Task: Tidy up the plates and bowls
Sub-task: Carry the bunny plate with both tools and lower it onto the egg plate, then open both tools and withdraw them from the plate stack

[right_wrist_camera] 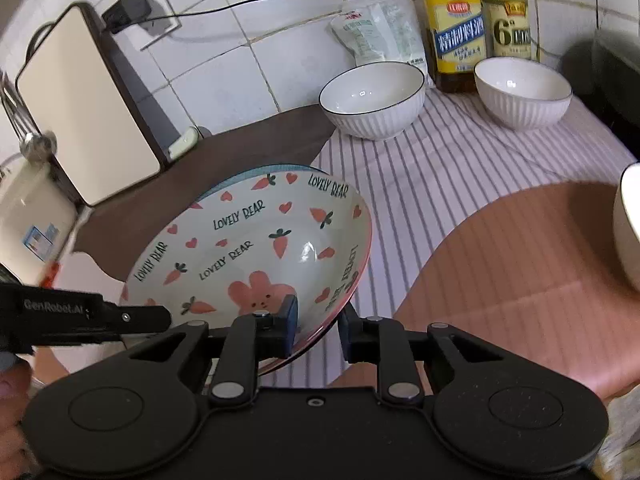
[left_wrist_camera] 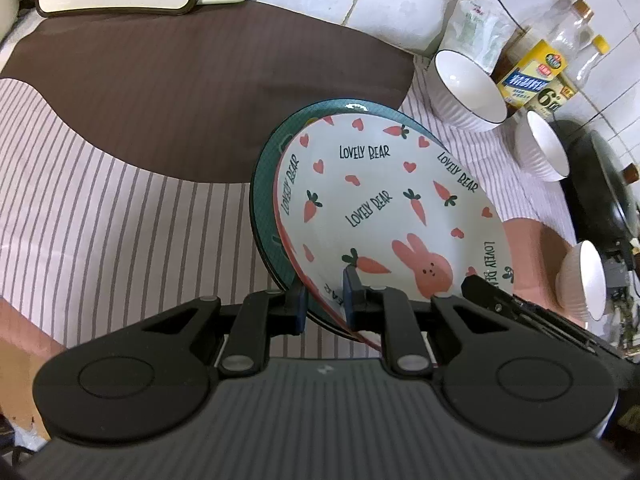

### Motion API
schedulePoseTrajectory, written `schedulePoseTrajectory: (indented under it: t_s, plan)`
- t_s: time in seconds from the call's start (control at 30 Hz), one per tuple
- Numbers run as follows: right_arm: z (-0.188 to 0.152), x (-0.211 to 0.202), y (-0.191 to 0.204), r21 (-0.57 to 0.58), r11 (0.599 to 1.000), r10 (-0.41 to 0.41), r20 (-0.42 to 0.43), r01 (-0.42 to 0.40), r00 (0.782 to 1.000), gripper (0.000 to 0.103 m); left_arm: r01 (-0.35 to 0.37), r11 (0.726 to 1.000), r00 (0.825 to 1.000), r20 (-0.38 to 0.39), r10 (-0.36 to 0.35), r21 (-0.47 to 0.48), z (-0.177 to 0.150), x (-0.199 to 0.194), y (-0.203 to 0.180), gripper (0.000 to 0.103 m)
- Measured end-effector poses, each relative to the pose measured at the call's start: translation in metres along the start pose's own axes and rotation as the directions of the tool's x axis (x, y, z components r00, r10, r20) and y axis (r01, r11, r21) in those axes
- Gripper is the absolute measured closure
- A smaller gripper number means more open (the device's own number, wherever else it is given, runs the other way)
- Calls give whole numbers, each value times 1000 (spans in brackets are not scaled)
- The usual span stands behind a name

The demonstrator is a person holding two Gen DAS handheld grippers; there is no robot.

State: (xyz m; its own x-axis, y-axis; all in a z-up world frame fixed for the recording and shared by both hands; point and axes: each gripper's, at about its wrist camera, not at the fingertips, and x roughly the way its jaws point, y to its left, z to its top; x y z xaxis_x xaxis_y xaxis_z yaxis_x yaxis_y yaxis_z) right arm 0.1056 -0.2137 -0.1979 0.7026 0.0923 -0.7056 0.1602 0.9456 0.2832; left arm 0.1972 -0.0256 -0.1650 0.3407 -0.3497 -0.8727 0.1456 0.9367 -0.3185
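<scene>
A white rabbit-and-carrot plate (left_wrist_camera: 384,216) marked "LOVELY BEAR" rests on a teal plate (left_wrist_camera: 266,184), both tilted above the striped cloth. My left gripper (left_wrist_camera: 325,300) is shut on the near rims of both plates. In the right wrist view the rabbit plate (right_wrist_camera: 256,240) shows with the teal plate's rim (right_wrist_camera: 256,170) behind it. My right gripper (right_wrist_camera: 318,330) straddles the rabbit plate's near rim, its jaws a little apart around it. Three white ribbed bowls stand on the counter: one (left_wrist_camera: 468,88), another (left_wrist_camera: 542,152), a third (left_wrist_camera: 584,284).
A cutting board (right_wrist_camera: 88,108) leans against the tiled wall at the left. Oil and vinegar bottles (right_wrist_camera: 458,28) and a white bag (right_wrist_camera: 380,28) stand behind the bowls. A black wok (left_wrist_camera: 600,184) sits at the right. The striped cloth (left_wrist_camera: 100,220) covers the counter.
</scene>
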Motion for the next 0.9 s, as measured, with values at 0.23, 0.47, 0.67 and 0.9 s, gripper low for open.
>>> schedulePoseTrajectory:
  t_s: [0.23,0.47,0.67,0.9]
  plan:
    - [-1,2,8,-75,996,-48,24,50,999,75,-79,997,997,-16,78,-17,4,2,-12,85]
    - [-7,8,3,-113,993,-24,51,29,998,72,-154,988,988,-29,154,4,8,4,-22,81]
    - [-11,9,7,-183,982,-34,76,48,997,72,-267,962,960,-71,271,51,10,10,-35,80]
    - [-11,2,9,-222,973,-40,91,59,995,72,-279,955,957,-56,285,100,3,5,-45,80]
